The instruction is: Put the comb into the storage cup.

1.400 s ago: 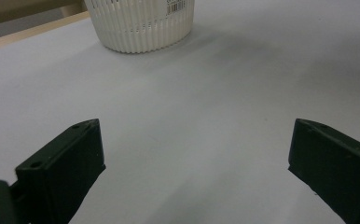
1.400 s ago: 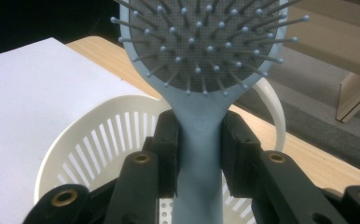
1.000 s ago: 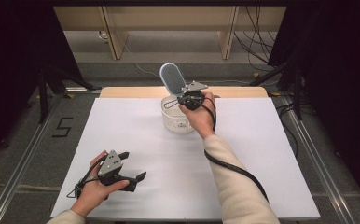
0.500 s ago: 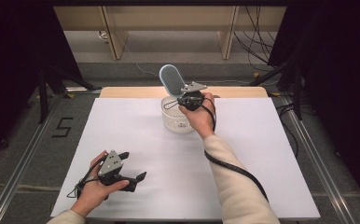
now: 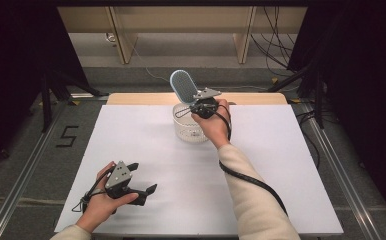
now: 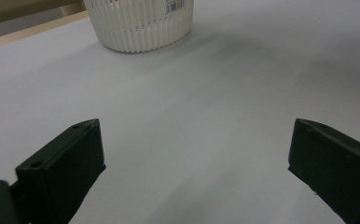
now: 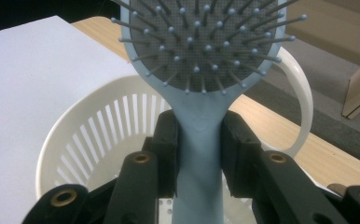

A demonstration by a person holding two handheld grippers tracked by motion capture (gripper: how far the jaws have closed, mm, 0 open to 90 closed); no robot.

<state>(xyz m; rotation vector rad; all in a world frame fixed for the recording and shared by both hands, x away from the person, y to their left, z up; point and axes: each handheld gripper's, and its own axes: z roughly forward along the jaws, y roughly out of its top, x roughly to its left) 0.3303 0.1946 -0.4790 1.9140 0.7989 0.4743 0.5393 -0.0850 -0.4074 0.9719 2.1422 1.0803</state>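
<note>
Just below the right hand-held gripper (image 5: 201,106) the white basket (image 5: 188,131) is seen on the table (image 5: 281,165). A blue hairbrush (image 7: 201,70) is pinched by its handle, bristle head up and long way upright. Farther off, the left hand-held gripper (image 5: 138,187) is held wide and empty. The handle's bottom is hidden.

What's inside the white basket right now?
The hairbrush handle passes down into the basket, clamped by the right gripper. Slotted walls show inside; the bottom is mostly covered by the gripper, so anything lying there cannot be seen.
</note>
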